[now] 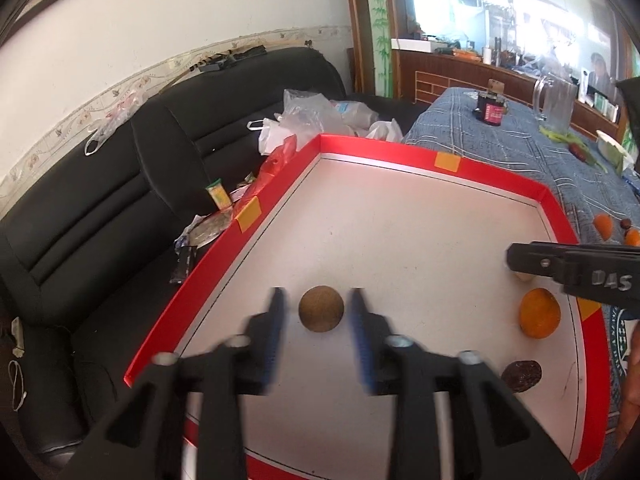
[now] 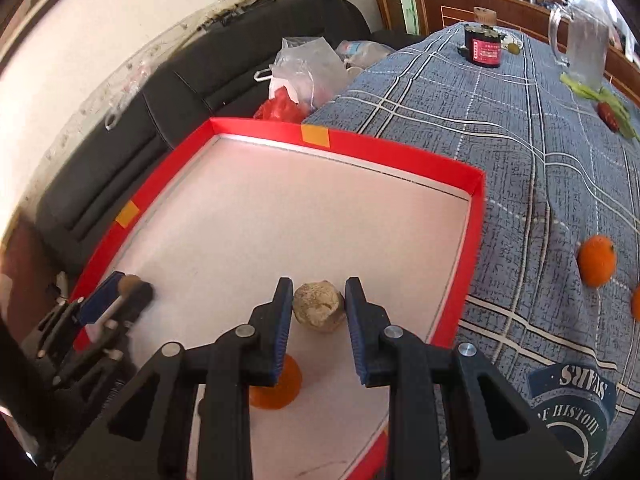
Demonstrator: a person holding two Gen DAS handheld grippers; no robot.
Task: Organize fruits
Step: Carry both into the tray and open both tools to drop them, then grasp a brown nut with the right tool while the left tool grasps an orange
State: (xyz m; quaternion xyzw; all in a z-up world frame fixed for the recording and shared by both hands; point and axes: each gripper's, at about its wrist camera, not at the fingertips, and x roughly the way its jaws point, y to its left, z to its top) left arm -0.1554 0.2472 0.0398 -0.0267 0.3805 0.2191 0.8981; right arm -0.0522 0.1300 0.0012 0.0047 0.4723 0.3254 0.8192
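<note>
A red-rimmed tray (image 1: 490, 171) with a white floor lies on the table. My left gripper (image 1: 318, 292) is open, its blue-padded fingers on either side of a round brown fruit (image 1: 321, 309) with a gap on each side. In the right wrist view my right gripper (image 2: 319, 280) has both pads against a pale lumpy fruit (image 2: 319, 307) near the tray's right rim (image 2: 476, 216). An orange (image 1: 539, 313) and a dark wrinkled fruit (image 1: 521, 376) lie on the tray floor. The orange (image 2: 276, 386) is partly hidden under my right fingers.
Two more oranges (image 2: 596, 260) (image 2: 636, 304) lie on the blue checked tablecloth (image 2: 500, 128) right of the tray. Farther back stand a dark jar (image 2: 484, 50) and a glass jug (image 2: 584, 48), with green and red vegetables nearby. A black sofa (image 1: 100, 208) with plastic bags flanks the left.
</note>
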